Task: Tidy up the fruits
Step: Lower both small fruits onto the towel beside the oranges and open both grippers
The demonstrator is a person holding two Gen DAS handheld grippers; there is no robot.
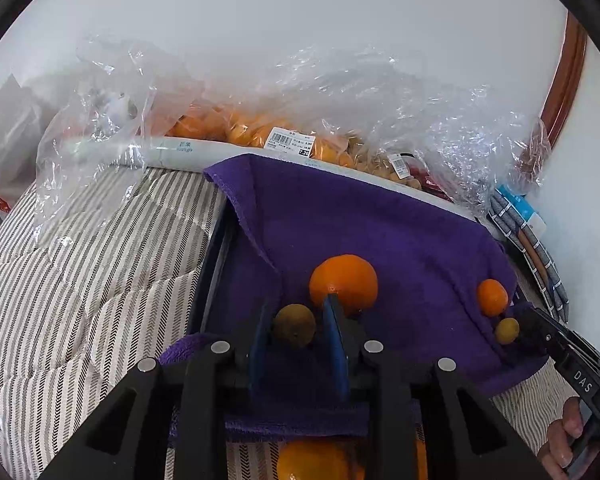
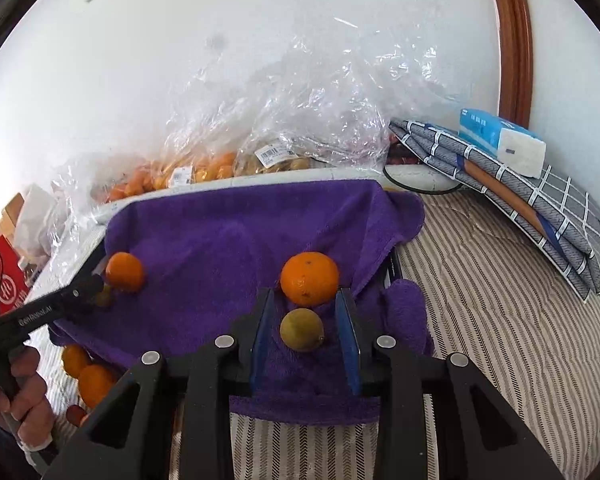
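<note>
A: Where are the fruits?

B: On the purple towel (image 2: 220,232) spread over a tray on the bed (image 2: 480,320). A brown fruit (image 1: 294,326) lies near the towel's front edge, between the fingers of the left tool (image 1: 298,306). A yellow fruit (image 2: 302,330) sits the same way inside the right tool (image 2: 305,294). Each has an orange just behind it: the left orange (image 1: 343,284) and the right orange (image 2: 310,278).

A: Are the tools gripping?

B: The right one is released, with daylight on both sides of the yellow fruit. The left looks released too, though its fruit sits so close to one pad that I can't be sure.

A: How will they handle?

B: They are light, round and fairly firm, I'd judge, but the skin bruises under a hard squeeze. Their smooth rind could slip out, so take each one across its widest part with the pads level and close gently. Left loose, they will roll.

A: What about the surface?

B: The towel is soft and rumpled. It sags toward the middle, which cradles the fruit but gives under any push. Around it the bed's striped quilt is soft as well.

A: And the room?

B: Along the towel's far edge, clear bags (image 2: 300,120) of more fruit lean on a white wall. Spare oranges (image 2: 94,384) lie on the quilt by the front left corner. A tissue pack (image 2: 500,142) rests on folded cloth at the right.
</note>
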